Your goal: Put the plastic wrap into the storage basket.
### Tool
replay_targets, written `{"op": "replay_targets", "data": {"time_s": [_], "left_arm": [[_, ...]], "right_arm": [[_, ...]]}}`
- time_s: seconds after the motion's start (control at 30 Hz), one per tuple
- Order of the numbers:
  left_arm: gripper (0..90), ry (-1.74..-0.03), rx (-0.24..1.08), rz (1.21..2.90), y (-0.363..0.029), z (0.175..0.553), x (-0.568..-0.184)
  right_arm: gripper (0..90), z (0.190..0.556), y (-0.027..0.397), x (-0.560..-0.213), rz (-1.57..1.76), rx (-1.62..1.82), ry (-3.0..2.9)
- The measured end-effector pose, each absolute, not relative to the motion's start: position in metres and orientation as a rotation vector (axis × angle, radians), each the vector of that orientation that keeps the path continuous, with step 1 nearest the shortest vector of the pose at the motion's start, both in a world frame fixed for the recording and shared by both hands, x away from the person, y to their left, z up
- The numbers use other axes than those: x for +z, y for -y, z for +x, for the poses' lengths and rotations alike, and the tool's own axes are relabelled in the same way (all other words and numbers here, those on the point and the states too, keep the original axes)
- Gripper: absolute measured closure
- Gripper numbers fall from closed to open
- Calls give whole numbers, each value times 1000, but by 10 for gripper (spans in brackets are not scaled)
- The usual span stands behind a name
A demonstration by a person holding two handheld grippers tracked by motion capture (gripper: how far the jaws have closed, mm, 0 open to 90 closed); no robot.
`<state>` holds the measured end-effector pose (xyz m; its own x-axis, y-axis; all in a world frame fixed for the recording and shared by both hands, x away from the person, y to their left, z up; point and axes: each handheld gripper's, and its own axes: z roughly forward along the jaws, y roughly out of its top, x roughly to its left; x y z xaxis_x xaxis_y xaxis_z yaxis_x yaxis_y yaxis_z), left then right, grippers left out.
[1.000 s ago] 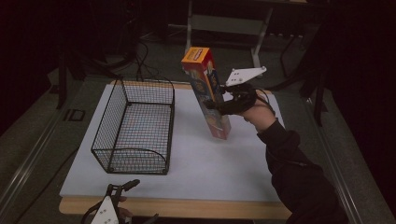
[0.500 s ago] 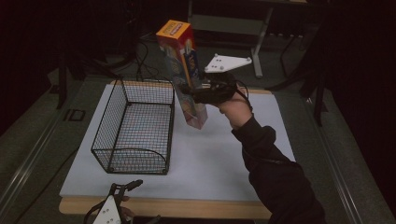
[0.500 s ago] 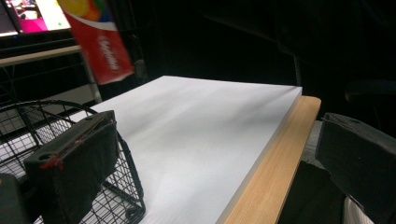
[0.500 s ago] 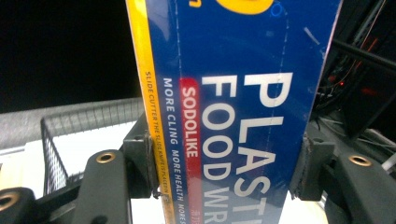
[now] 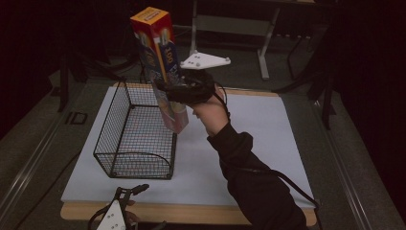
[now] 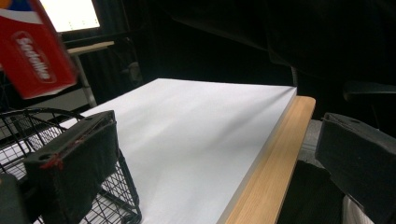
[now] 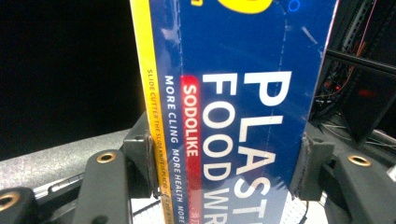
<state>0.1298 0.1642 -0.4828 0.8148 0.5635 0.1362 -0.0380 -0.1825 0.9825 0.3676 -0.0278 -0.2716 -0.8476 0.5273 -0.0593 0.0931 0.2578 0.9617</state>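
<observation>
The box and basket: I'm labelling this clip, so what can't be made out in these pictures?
- Box, right gripper view: the frame edges cut the print to "PLAST FOOD WR".
- Box, high view: its middle is hidden by the right gripper.
- Basket, left gripper view: mostly hidden behind the left gripper's near jaw.
- Left gripper, high view: cut off by the bottom edge.

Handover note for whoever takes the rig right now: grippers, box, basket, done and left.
Right gripper: shut on the plastic wrap box, held upright and tilted, off the table, at the wire basket's right rim.
Left gripper: open, holding nothing, at the near table edge.
Done: box picked up and brought to the basket.
Left: probably lower it into the basket, which looks empty, then release.
</observation>
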Motion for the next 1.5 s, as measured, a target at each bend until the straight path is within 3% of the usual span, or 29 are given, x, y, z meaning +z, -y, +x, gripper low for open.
{"op": "replay_targets", "data": {"time_s": [0.27,0.6,1.0,1.5], "left_arm": [[2,-408,566,1677,-165,130,-482],[2,-400,566,1665,-168,128,-481],[2,-397,563,1662,-167,128,-481],[2,-395,562,1673,-167,129,-481]], "right_arm": [[393,364,-15,-274,707,1625,-2128],[393,354,-56,-310,915,1487,-2137],[393,328,-56,-348,987,1352,-2171],[392,344,-59,-385,1102,1270,-2238]]}}
